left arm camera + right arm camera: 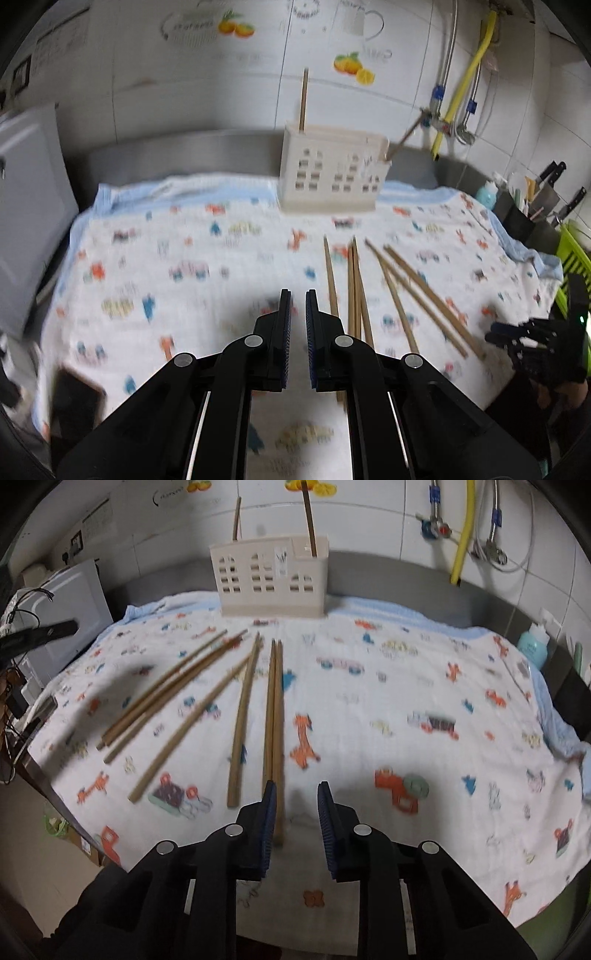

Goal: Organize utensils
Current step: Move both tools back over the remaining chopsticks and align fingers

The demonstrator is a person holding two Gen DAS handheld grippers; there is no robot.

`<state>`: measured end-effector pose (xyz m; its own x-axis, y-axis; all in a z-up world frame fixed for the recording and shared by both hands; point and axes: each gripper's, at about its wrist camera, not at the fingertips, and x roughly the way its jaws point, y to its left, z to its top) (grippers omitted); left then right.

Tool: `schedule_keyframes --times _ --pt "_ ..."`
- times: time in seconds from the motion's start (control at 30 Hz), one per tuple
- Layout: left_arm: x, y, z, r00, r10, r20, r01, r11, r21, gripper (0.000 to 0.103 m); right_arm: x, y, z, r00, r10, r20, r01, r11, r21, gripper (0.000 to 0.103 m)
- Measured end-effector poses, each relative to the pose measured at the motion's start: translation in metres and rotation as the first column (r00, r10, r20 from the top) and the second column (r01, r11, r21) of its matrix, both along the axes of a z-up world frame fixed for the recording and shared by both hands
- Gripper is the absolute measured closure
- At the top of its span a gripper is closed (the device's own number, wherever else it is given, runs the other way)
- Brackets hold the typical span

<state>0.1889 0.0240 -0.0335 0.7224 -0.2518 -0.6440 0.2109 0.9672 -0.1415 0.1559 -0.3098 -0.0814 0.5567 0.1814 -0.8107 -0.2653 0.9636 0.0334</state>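
Chopsticks (273, 709), long tan wood, lie loosely fanned across patterned cloth (406, 701).

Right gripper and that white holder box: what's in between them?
Loose wooden chopsticks lie on the patterned cloth between the right gripper and the holder, shown in the right wrist view.
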Motion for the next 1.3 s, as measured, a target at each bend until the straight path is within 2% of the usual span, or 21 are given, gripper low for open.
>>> schedule_keyframes --times 0.17,0.3,0.8,1.0,1.1,1.3 --pt "-0.015 0.002 -0.025 0.998 0.003 -0.055 -0.004 1.0 -0.015 0.095 -0.001 0.004 -0.004 1.0 0.017 -0.008 -0.017 1.0 0.02 0.084" --pt "-0.021 0.004 -0.038 0.996 0.003 -0.086 -0.005 1.0 -0.018 0.095 0.0 0.008 -0.009 1.0 0.023 -0.011 -0.023 0.999 -0.022 0.086" --pt "-0.032 -0.007 -0.065 0.988 -0.04 -0.147 0.037 0.999 -0.022 0.095 0.001 0.016 -0.012 0.998 0.063 -0.013 -0.064 0.997 -0.051 0.092" --pt "-0.032 -0.017 -0.075 0.983 -0.067 -0.172 0.064 0.998 -0.026 0.095 0.005 0.012 -0.016 0.999 0.034 -0.017 -0.034 0.999 -0.018 0.092" --pt "-0.029 -0.025 -0.079 0.979 -0.085 -0.183 0.081 0.996 -0.026 0.095 0.001 0.018 -0.018 0.998 0.062 -0.002 -0.062 0.996 -0.07 0.092" --pt "-0.017 -0.038 -0.082 0.978 -0.096 -0.187 0.092 0.995 -0.03 0.095 0.005 0.011 -0.018 0.999 0.043 -0.012 -0.044 0.998 -0.035 0.096"
